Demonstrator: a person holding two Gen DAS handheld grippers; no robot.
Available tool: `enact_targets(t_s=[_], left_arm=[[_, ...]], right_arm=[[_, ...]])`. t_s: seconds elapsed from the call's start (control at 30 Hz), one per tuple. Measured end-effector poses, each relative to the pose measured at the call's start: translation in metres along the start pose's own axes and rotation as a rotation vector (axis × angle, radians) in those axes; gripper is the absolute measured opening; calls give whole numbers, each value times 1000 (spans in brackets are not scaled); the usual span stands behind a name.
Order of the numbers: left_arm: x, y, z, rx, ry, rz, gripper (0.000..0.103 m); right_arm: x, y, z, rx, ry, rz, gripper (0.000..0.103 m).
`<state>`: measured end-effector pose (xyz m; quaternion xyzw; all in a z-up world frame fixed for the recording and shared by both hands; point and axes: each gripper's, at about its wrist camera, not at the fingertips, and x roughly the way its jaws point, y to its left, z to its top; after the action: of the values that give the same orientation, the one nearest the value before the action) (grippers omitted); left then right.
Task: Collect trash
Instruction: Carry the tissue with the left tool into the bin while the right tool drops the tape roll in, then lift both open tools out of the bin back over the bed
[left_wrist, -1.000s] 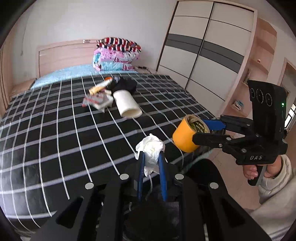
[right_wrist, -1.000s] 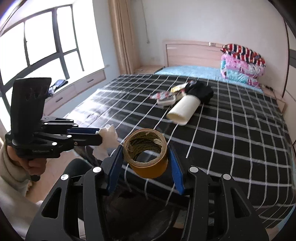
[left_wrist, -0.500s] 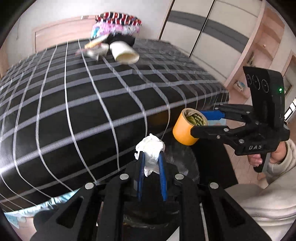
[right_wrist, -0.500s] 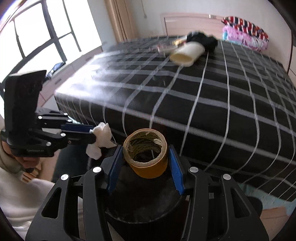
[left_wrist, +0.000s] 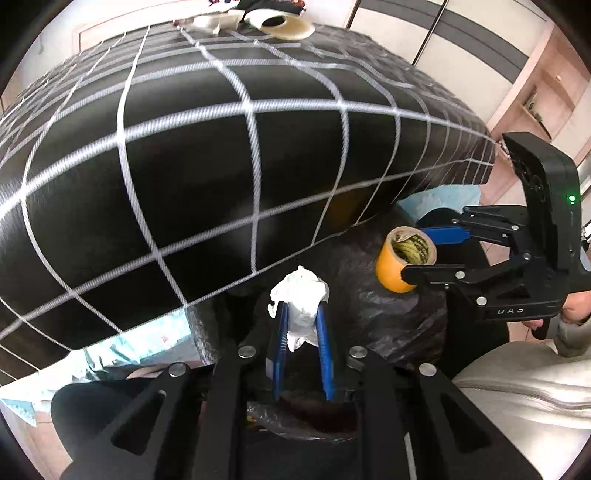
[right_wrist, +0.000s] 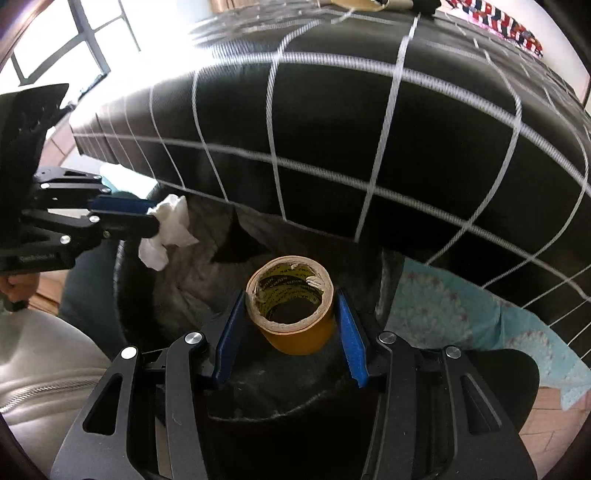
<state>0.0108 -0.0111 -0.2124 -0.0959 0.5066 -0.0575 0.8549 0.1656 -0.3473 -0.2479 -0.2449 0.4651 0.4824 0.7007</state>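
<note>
Right wrist view: hand-held gripper (right_wrist: 290, 314) around tape roll (right_wrist: 291, 304), above bin bag (right_wrist: 199, 266).

Crumpled white tissue (left_wrist: 301, 297) pinched between blue pads, hanging above open black trash bag (right_wrist: 207, 273) at foot of bed. Yellow tape roll (right_wrist: 291, 304), nearly used up, brown cardboard core showing, opening tilted upward, clamped by its sides above same bag.

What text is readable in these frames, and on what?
"DAS", seen mirrored: on the body of the right gripper, in the left wrist view.
Print inside the tape roll: dark lettering, too distorted to read.
Grey lettering on the left gripper body: too blurred to read.
Nothing else legible.
</note>
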Motion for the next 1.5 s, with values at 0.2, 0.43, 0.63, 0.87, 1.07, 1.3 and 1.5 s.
enact_targets(t_s=[0.2, 0.43, 0.63, 0.87, 1.07, 1.3, 1.5], left_arm=[[3, 1, -2, -19, 14, 15, 15], [4, 0, -1, -42, 21, 21, 39], [-6, -6, 1, -25, -6, 6, 46], [-20, -3, 4, -27, -39, -3, 46], [-40, -9, 12, -7, -90, -11, 46], [-59, -6, 23, -6, -136, -17, 46], [-73, -9, 31, 13, -178, -11, 46]], right_arm=[[4, -1, -6, 7, 11, -3, 49], [0, 1, 4, 4, 0, 0, 61], [-10, 1, 11, 6, -15, 2, 61], [-23, 3, 16, 1, -45, 11, 61], [-37, 1, 22, 0, -79, 20, 61], [-49, 3, 28, -5, -111, 22, 61], [-65, 3, 34, -13, -144, 27, 61]])
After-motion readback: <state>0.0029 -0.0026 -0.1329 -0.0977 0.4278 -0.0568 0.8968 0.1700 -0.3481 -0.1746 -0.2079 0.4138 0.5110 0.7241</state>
